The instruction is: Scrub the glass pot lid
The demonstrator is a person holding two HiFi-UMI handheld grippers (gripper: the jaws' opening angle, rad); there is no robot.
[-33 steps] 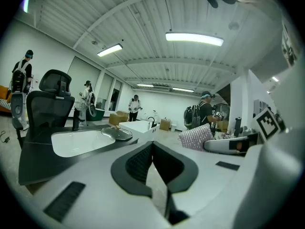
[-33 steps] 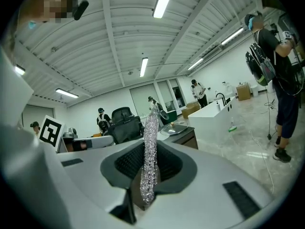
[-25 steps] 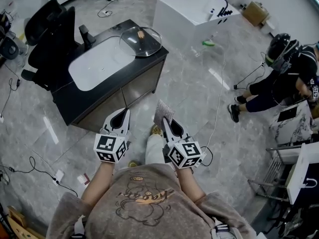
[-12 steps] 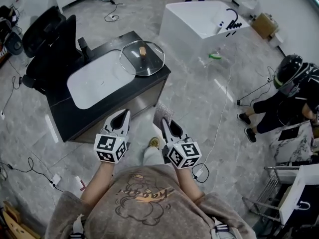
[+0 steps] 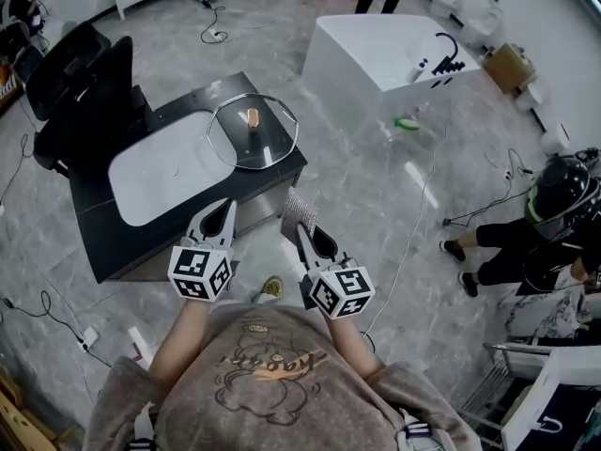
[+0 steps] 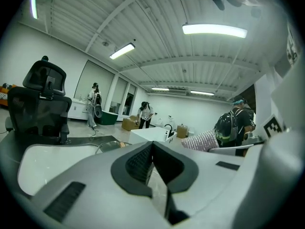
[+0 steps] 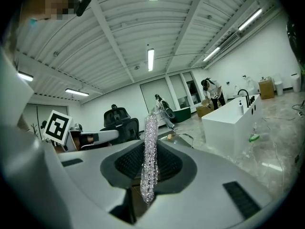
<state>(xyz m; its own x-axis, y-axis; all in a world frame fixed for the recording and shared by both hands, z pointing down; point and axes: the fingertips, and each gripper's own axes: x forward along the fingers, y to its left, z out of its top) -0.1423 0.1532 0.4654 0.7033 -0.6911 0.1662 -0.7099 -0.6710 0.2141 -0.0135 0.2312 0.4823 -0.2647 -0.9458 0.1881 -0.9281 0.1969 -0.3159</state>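
Note:
A glass pot lid [image 5: 252, 132] with a wooden knob lies flat on the right end of a dark counter [image 5: 188, 106], beside its white sink basin [image 5: 160, 174]. My left gripper [image 5: 218, 220] is shut and holds nothing; it hovers over the counter's near edge. My right gripper [image 5: 302, 230] is shut on a silvery scrubbing cloth [image 5: 298, 212], just right of the counter's corner. In the right gripper view the cloth [image 7: 150, 157] stands upright between the jaws. The lid [image 6: 107, 146] shows faintly beyond the left gripper's jaws.
A black office chair [image 5: 84, 83] stands behind the counter. A white unit with a black faucet [image 5: 394, 45] is at the far right. A person with a helmet [image 5: 549, 219] crouches at the right. Cables [image 5: 418, 205] run across the marble floor.
The view has closed in on the counter: lid and sink now sit lower and nearer to both grippers. Both grippers keep their pose, the right one still holding the cloth.

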